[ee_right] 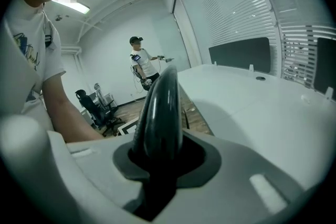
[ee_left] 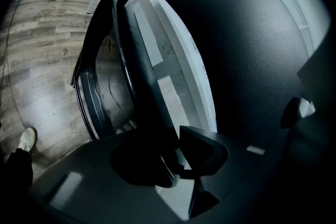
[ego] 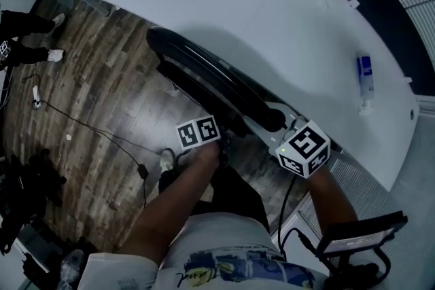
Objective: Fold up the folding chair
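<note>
The black folding chair stands folded flat on the wooden floor, alongside the white table's edge. My left gripper holds it low, beside its marker cube; in the left gripper view its dark jaws close around a black bar of the chair frame. My right gripper grips the chair's near end. In the right gripper view the white jaws are shut on the chair's rounded black rim, which rises straight out from between them.
The big white table runs past the chair's far side, with a blue-and-white bottle on it. Cables trail over the floor at the left. Another person's feet are at the far left. A black stand sits by my right.
</note>
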A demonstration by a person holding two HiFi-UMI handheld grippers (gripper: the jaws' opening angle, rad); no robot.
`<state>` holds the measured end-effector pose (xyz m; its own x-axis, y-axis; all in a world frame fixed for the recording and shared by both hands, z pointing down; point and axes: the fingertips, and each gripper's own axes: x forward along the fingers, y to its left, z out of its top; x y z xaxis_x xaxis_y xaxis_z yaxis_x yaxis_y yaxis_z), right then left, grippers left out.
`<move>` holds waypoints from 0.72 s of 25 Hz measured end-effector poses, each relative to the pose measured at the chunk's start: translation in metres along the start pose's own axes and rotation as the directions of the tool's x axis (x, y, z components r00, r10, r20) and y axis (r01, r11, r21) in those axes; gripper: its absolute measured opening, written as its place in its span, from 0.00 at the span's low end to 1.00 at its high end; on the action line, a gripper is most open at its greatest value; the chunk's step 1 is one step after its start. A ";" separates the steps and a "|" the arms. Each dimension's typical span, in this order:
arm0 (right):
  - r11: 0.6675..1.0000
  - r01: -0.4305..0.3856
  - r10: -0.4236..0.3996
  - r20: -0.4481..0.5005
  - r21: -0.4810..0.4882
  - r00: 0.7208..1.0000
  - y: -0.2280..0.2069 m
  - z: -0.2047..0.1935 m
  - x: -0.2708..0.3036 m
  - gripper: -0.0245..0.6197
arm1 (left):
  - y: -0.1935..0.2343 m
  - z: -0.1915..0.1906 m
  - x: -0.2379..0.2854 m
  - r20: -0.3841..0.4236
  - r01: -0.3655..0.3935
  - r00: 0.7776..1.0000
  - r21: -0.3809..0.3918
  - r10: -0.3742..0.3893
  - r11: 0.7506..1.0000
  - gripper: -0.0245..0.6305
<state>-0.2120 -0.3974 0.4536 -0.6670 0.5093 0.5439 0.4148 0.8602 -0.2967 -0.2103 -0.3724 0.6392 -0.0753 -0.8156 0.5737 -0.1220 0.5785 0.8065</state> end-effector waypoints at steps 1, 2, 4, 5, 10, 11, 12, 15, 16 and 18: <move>1.000 -0.005 0.005 0.002 0.002 1.000 -0.005 -0.001 -0.002 0.16 | -0.002 0.000 0.004 -0.001 -0.001 1.000 0.002 0.001 1.000 0.26; 1.000 -0.010 0.010 0.005 0.003 1.000 -0.011 -0.002 -0.004 0.16 | -0.003 0.000 0.009 -0.004 -0.001 1.000 0.005 0.001 1.000 0.26; 1.000 -0.021 0.021 0.012 0.004 1.000 -0.023 -0.004 -0.007 0.16 | -0.007 0.001 0.019 -0.011 0.000 1.000 0.012 0.000 1.000 0.26; 1.000 -0.026 0.026 0.015 0.004 1.000 -0.029 -0.005 -0.009 0.16 | -0.008 0.002 0.024 -0.013 0.001 1.000 0.016 0.000 1.000 0.26; 0.999 -0.041 0.041 0.023 0.005 0.999 -0.050 -0.004 -0.012 0.16 | -0.016 0.008 0.037 -0.008 0.005 1.000 0.035 -0.005 0.999 0.26; 0.999 -0.042 0.042 0.023 0.005 0.999 -0.053 -0.003 -0.013 0.16 | -0.017 0.008 0.039 -0.011 0.006 1.000 0.041 -0.006 0.999 0.26; 0.999 -0.045 0.045 0.023 0.004 0.999 -0.056 -0.003 -0.013 0.16 | -0.018 0.009 0.041 -0.013 0.007 1.000 0.045 -0.006 0.999 0.26; 0.998 -0.054 0.054 0.023 0.012 0.998 -0.067 -0.002 -0.015 0.16 | -0.022 0.012 0.049 -0.016 0.004 1.000 0.049 -0.003 0.999 0.26; 0.998 -0.057 0.056 0.023 0.018 0.998 -0.071 -0.002 -0.015 0.16 | -0.023 0.013 0.051 -0.019 0.002 1.000 0.050 -0.001 0.999 0.26; 0.998 -0.064 0.063 0.021 0.020 0.998 -0.076 -0.002 -0.016 0.16 | -0.024 0.014 0.054 -0.024 -0.002 1.000 0.051 0.003 0.999 0.26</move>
<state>-0.2320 -0.4707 0.4689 -0.6519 0.5632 0.5077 0.4441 0.8263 -0.3464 -0.2253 -0.4304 0.6490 -0.0521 -0.8133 0.5795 -0.1718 0.5790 0.7970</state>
